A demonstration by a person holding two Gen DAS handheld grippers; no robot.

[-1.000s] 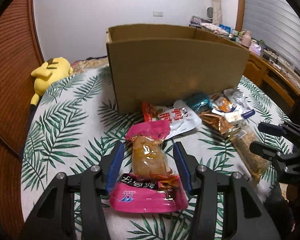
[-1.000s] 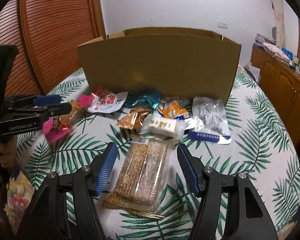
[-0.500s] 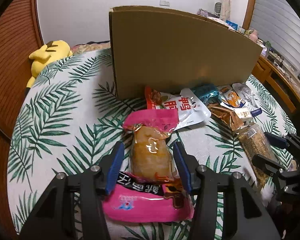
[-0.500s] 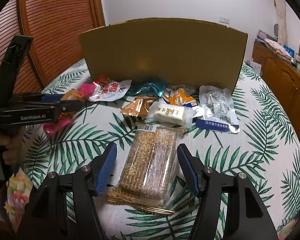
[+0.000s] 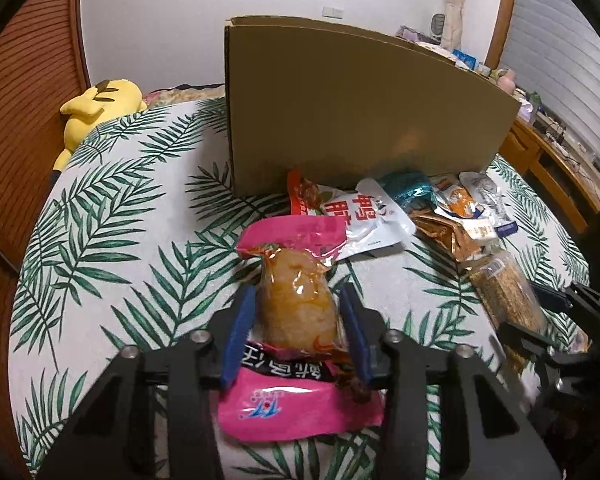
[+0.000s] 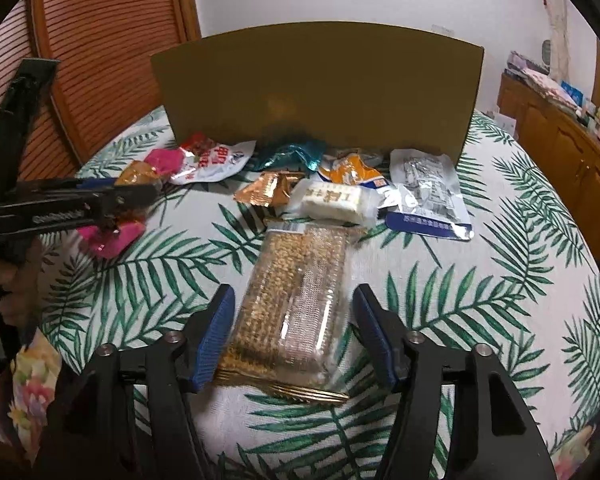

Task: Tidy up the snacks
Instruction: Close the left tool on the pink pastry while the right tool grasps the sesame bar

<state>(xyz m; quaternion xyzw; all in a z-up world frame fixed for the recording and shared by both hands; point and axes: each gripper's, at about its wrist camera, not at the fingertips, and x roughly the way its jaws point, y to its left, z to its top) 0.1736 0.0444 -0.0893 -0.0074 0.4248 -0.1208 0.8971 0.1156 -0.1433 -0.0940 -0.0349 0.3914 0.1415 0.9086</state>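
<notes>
My left gripper [image 5: 296, 300] is shut on a pink-and-clear snack packet [image 5: 296, 304], pads pressing both its sides just above the leaf-print cloth; it also shows in the right wrist view [image 6: 112, 236]. My right gripper [image 6: 294, 304] is open, its fingers either side of a clear pack of golden grain bars [image 6: 296, 300] lying flat; neither pad touches it. A tall cardboard box [image 6: 316, 88] stands behind the snack pile.
Loose snacks lie before the box: a red-white pouch [image 6: 212, 158], a teal wrapper [image 6: 290, 154], a bronze packet [image 6: 270, 192], a white bar [image 6: 334, 200], an orange packet [image 6: 352, 172], a silver pouch [image 6: 428, 188]. A yellow plush [image 5: 96, 104] lies far left. Wooden cabinets [image 6: 560, 136] stand right.
My left gripper has closed in on the pink packet and both grippers have dropped lower and nearer the box. The right gripper stays open around the grain bars.
</notes>
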